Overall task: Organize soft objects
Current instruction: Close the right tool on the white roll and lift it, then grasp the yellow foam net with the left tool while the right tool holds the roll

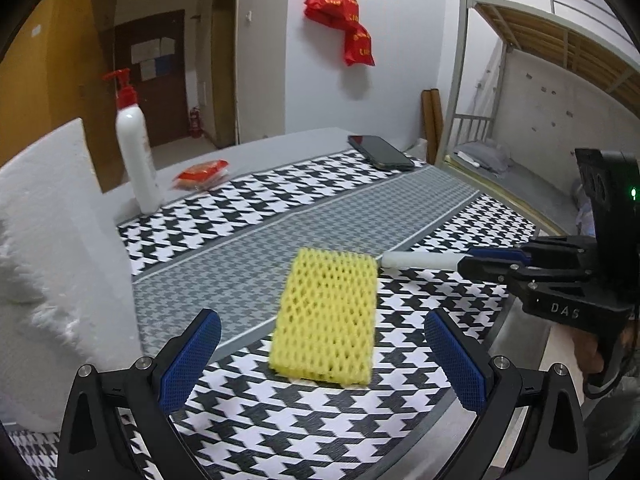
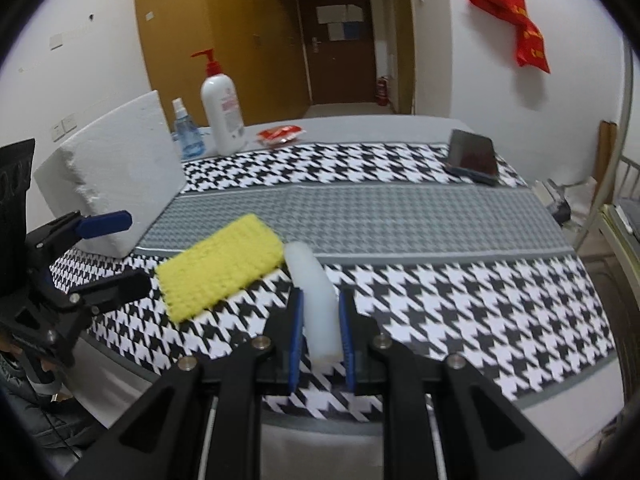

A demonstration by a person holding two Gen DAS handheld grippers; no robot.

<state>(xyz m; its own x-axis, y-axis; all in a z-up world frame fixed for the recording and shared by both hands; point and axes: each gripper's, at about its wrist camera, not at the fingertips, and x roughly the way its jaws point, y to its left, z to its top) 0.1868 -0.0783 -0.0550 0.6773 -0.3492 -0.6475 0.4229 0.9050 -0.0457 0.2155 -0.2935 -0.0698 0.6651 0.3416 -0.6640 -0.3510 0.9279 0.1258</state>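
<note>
At the far left a big white foam block [image 2: 112, 176] lies on the table, its near corner over the houndstooth cloth [image 2: 460, 304]. Behind it stand a small blue spray bottle [image 2: 187, 132] and a white pump bottle [image 2: 222, 114] with a red pump, and past those a red packet [image 2: 280, 135] lies on the bare table. In the right wrist view the left gripper [image 2: 124, 252] comes in from the left edge with its jaws wide apart and nothing between them, one blue pad just in front of the foam block. Just ahead of it a yellow foam net [image 1: 326, 316] lies flat on the cloth, partly over the grey middle band. Touching the net's right edge is a white foam roll [image 2: 316, 300], which the right gripper [image 2: 321, 340] holds with its blue pads pressed on both sides, the roll sticking out forward towards the net. At the far right corner of the cloth a dark phone [image 2: 472, 156] lies face up. Red bags [image 2: 516, 16] hang on the wall behind.
</note>
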